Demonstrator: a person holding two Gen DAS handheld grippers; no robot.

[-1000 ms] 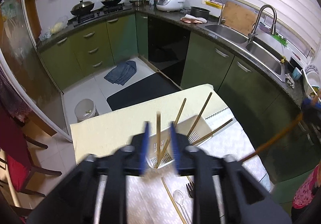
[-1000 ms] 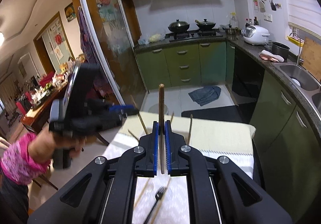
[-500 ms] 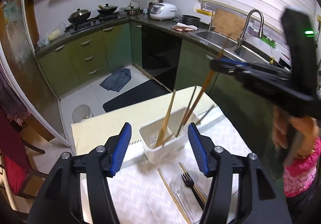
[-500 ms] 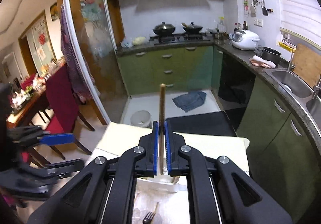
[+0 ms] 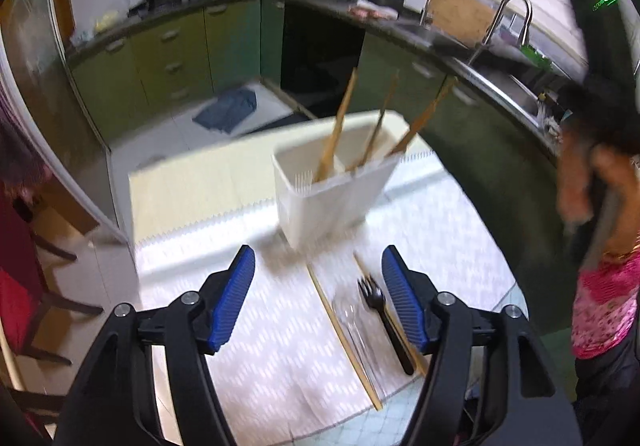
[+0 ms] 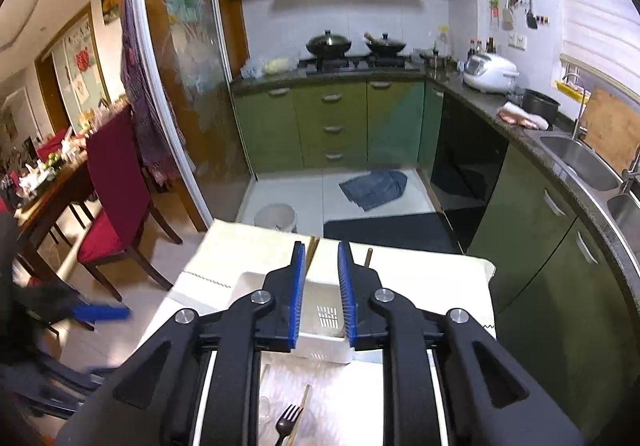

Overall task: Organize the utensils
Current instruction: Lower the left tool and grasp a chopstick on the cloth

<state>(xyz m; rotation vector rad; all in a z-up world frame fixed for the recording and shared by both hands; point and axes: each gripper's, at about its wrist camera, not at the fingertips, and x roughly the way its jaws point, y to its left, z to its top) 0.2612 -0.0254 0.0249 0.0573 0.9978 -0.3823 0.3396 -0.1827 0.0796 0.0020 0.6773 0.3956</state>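
Observation:
A white utensil holder (image 5: 332,190) stands on the table with three wooden chopsticks (image 5: 336,134) leaning in it. My left gripper (image 5: 318,294) is open and empty, low over the patterned cloth. Between its fingers lie a loose chopstick (image 5: 344,330), a clear plastic spoon (image 5: 352,326) and a black fork (image 5: 380,310). My right gripper (image 6: 322,298) is open and empty just above the holder (image 6: 320,326); chopstick ends (image 6: 369,256) show past its fingers. The fork (image 6: 286,422) lies below it.
The small table (image 5: 192,186) has a cream mat at the far end and a patterned cloth near me. Green kitchen cabinets (image 6: 332,126) and a sink counter (image 6: 580,162) lie beyond. A red chair (image 6: 116,198) stands to the left. A bin (image 6: 276,216) sits on the floor.
My right gripper let go of its chopstick into the holder and opened. My left gripper dropped lower, toward the loose utensils on the cloth.

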